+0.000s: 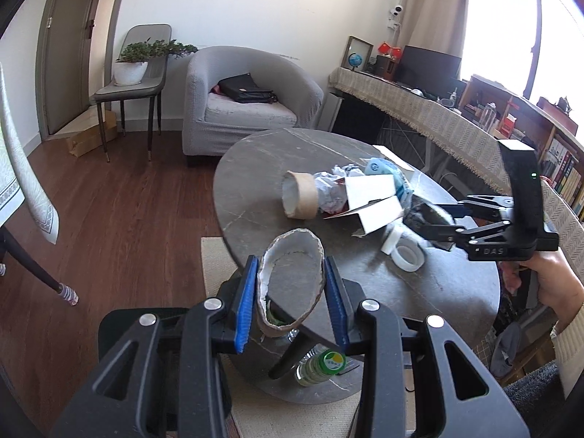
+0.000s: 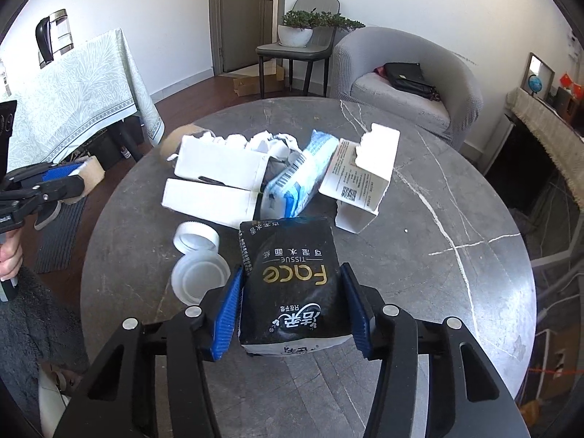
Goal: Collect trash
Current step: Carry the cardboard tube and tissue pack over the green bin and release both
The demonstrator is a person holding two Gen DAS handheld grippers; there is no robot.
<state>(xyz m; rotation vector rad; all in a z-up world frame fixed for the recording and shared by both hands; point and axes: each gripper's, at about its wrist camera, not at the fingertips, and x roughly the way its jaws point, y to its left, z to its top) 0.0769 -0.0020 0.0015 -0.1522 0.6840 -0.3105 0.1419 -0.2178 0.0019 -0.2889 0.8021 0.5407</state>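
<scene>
At the left, the left claw (image 1: 290, 297) pinches a squashed cardboard tube (image 1: 290, 284) off the worktop's (image 1: 255, 168) near edge, the tube's lower end hidden between the blue pads; the right wrist view shows only a cropped sliver of it. In the middle lie a second tube (image 1: 298, 199), white boxes (image 2: 219, 179), crumpled paper and two lids (image 2: 199, 277). At the right, the right claw (image 2: 292, 308) clamps a black tissue pack (image 2: 292, 284), its label readable only in the right wrist view.
</scene>
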